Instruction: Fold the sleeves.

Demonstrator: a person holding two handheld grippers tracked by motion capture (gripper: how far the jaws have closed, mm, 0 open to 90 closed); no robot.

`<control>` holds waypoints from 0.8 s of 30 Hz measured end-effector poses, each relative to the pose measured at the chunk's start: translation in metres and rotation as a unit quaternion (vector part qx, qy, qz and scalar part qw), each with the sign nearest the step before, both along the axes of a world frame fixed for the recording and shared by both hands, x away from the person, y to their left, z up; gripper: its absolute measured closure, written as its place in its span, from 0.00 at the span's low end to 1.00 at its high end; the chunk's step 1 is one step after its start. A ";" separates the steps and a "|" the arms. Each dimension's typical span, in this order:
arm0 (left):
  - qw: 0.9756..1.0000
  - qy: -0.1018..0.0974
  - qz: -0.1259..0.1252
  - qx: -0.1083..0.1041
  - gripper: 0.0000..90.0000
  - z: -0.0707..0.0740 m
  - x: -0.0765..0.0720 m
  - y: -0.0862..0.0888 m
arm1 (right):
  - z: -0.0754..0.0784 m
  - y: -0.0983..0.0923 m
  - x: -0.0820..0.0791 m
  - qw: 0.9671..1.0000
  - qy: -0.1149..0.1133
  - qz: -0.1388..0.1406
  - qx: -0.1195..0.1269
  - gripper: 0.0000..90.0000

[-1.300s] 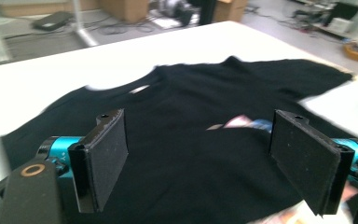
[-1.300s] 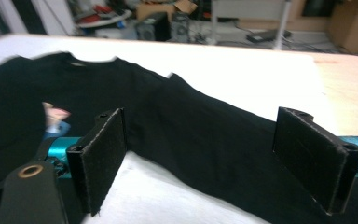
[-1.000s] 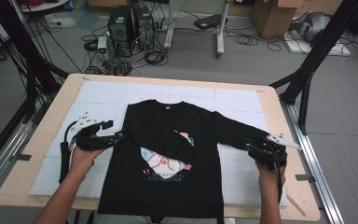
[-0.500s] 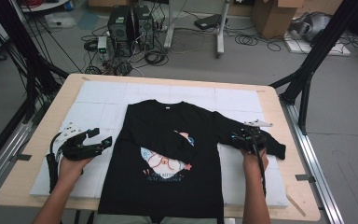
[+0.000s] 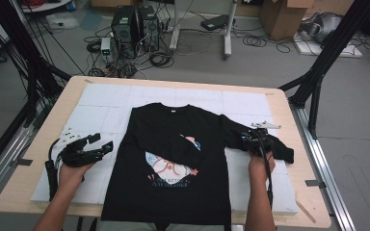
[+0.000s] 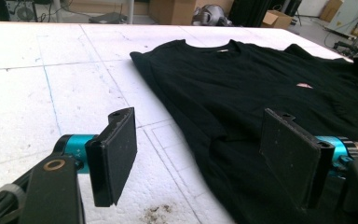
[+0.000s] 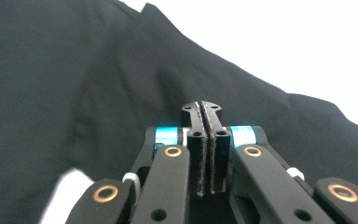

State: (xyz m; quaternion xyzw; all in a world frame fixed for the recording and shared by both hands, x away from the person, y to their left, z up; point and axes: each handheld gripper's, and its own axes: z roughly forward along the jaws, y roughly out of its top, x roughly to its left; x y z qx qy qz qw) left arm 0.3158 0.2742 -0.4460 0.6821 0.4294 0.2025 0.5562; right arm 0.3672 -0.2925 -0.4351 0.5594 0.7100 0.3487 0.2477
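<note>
A wooden-edged worktop (image 5: 277,101) carries a white foam board (image 5: 101,98), and a black long-sleeved T-shirt (image 5: 173,187) lies flat on the board, collar away from the person, a printed picture (image 5: 166,168) on its chest. One sleeve (image 5: 183,147) is folded across the chest and covers the top of the print. The other sleeve (image 5: 282,151) stretches out toward the right edge of the board.

The left gripper (image 5: 94,144), held in the person's left hand (image 5: 72,171), sits over bare foam just left of the shirt's side hem. In the left gripper view its fingers (image 6: 116,154) stand wide apart with nothing between them: the left-hand finger is over white foam, the right-hand one (image 6: 291,156) is over black cloth, and the shirt's edge runs through the gap. Ahead of the fingers the shirt spreads to its collar (image 6: 209,46); a small brown stain (image 6: 156,214) marks the foam near the lower finger.

The right gripper (image 5: 256,139), held in the right hand (image 5: 260,166), rests over the outstretched sleeve near the shirt's shoulder seam. In the right gripper view its fingers (image 7: 200,149) are pressed together, pads touching, above dark cloth (image 7: 74,84); whether any fabric is pinched between them cannot be told. White board (image 7: 284,42) shows beyond the sleeve, ahead and to the right of the fingers.

Past the worktop, on the floor, stand computer towers (image 5: 132,24) among loose cables, a black frame leg (image 5: 318,72) and cardboard boxes (image 5: 282,17).
</note>
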 end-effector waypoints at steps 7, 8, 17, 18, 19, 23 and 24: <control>1.000 0.002 0.000 -0.001 0.31 0.000 0.000 0.001 | 0.021 0.034 -0.006 0.996 -0.044 0.073 0.013 0.99; 1.000 0.002 -0.001 -0.001 0.31 0.000 0.000 0.001 | 0.024 0.050 -0.006 0.994 -0.044 0.099 0.016 0.99; 1.000 0.005 -0.005 -0.002 0.31 -0.001 0.000 0.000 | 0.009 0.117 -0.002 0.980 -0.012 0.197 -0.015 0.96; 1.000 0.004 -0.005 -0.002 0.31 -0.001 0.000 0.000 | 0.006 0.123 -0.001 0.978 -0.004 0.208 -0.020 0.85; 1.000 0.004 -0.005 -0.002 0.31 -0.002 0.000 0.000 | 0.005 0.126 -0.001 0.977 -0.004 0.211 -0.021 0.77; 1.000 0.006 -0.005 -0.003 0.31 -0.002 0.000 0.000 | 0.023 0.103 -0.007 0.986 -0.053 0.157 0.007 0.70; 1.000 0.006 -0.005 -0.003 0.31 -0.002 -0.001 0.001 | 0.028 0.091 -0.010 0.989 -0.065 0.133 0.001 0.69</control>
